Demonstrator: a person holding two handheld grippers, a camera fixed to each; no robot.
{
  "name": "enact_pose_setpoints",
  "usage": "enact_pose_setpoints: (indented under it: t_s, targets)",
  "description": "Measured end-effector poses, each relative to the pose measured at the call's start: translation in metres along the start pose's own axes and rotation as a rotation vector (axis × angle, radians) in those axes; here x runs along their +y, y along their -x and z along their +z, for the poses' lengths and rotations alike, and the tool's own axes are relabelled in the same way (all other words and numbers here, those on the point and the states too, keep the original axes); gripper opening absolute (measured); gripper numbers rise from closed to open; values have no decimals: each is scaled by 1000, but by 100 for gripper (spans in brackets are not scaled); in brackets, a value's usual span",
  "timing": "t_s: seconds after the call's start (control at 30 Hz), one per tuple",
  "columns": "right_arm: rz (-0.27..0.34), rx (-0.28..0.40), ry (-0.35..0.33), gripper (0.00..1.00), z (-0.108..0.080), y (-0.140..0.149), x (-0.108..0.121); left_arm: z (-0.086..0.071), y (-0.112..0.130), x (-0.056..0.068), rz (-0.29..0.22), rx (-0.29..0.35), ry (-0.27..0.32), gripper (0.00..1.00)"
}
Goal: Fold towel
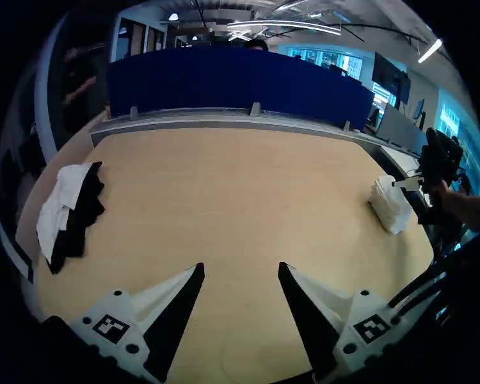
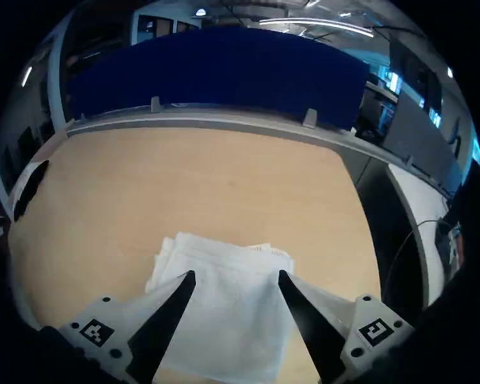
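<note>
A folded white towel (image 2: 230,301) lies on the wooden table (image 2: 195,185) right under my right gripper (image 2: 235,276), whose fingers stand open above it, one on each side. In the left gripper view the same white towel (image 1: 391,203) sits as a small stack at the table's right edge, with the other gripper (image 1: 440,163) and a hand just beyond it. My left gripper (image 1: 241,269) is open over bare table (image 1: 240,192), holding nothing. A pile of black and white cloths (image 1: 70,211) lies at the table's left edge.
A blue partition (image 1: 233,80) on a grey rail runs along the table's far side. Desks, monitors and office chairs stand beyond at the right. The dark cloth (image 2: 30,182) shows at the far left in the right gripper view.
</note>
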State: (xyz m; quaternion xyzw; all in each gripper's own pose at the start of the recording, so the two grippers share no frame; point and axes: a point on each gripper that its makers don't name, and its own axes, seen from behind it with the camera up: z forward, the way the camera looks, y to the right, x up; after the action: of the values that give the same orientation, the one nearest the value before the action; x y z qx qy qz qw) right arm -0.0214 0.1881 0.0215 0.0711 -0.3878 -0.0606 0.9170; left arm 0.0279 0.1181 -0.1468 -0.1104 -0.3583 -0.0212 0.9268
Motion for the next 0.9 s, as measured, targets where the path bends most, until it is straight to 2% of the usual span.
enact_pose_setpoints:
  t_s: [0.27, 0.4, 0.5, 0.77, 0.9]
  targets:
    - [6, 22, 10, 100, -15, 3, -3, 2, -2, 1, 0, 3, 5, 85]
    - [34, 71, 24, 100, -23, -4, -5, 2, -2, 1, 0, 6, 9, 85]
    - [55, 138, 41, 100, -32, -15, -7, 1, -3, 1, -1, 7, 12, 85]
    - [79, 390, 118, 100, -72, -58, -9, -2, -5, 1, 5, 12, 16, 85]
    - [85, 469, 157, 100, -89, -71, -8, -2, -7, 2, 7, 19, 20, 85]
